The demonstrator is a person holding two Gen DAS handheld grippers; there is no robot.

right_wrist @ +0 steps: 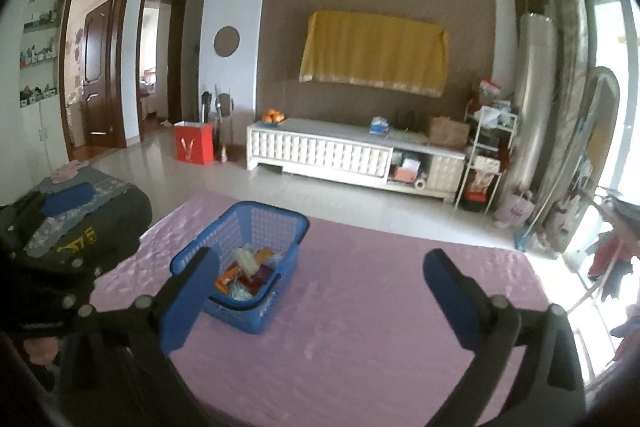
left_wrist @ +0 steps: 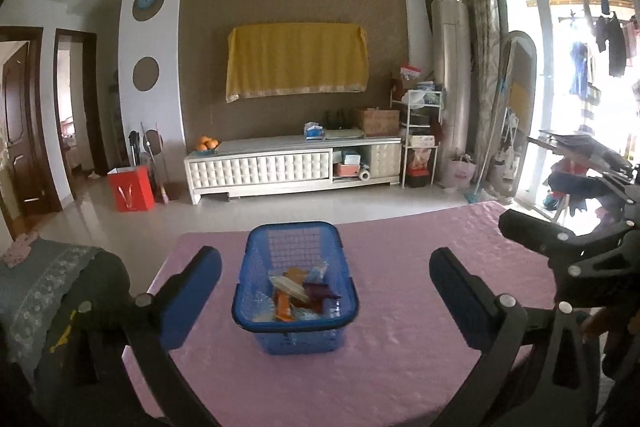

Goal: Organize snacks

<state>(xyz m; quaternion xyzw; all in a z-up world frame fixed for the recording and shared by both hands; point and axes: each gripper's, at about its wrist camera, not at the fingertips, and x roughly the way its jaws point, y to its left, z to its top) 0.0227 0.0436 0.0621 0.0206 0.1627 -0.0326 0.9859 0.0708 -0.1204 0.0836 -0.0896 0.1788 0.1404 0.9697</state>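
A blue plastic basket (left_wrist: 294, 331) stands on the pink tablecloth (left_wrist: 400, 307) and holds several snack packets (left_wrist: 300, 291), orange, purple and clear. My left gripper (left_wrist: 326, 291) hovers above the near side of the table, open wide, with the basket seen between its blue pads and nothing gripped. In the right wrist view the same basket (right_wrist: 248, 311) sits left of centre, snack packets (right_wrist: 250, 273) inside. My right gripper (right_wrist: 322, 291) is open and empty; its left pad overlaps the basket's near corner in the picture. The right gripper's body (left_wrist: 560, 255) shows at the right edge of the left wrist view.
A dark chair with a lace cover (left_wrist: 52, 291) stands at the table's left. Beyond the table lie a tiled floor, a white TV cabinet (left_wrist: 292, 167), a red paper bag (left_wrist: 130, 189) and a metal rack (left_wrist: 420, 143). A clothes rack (left_wrist: 580, 163) is at the right.
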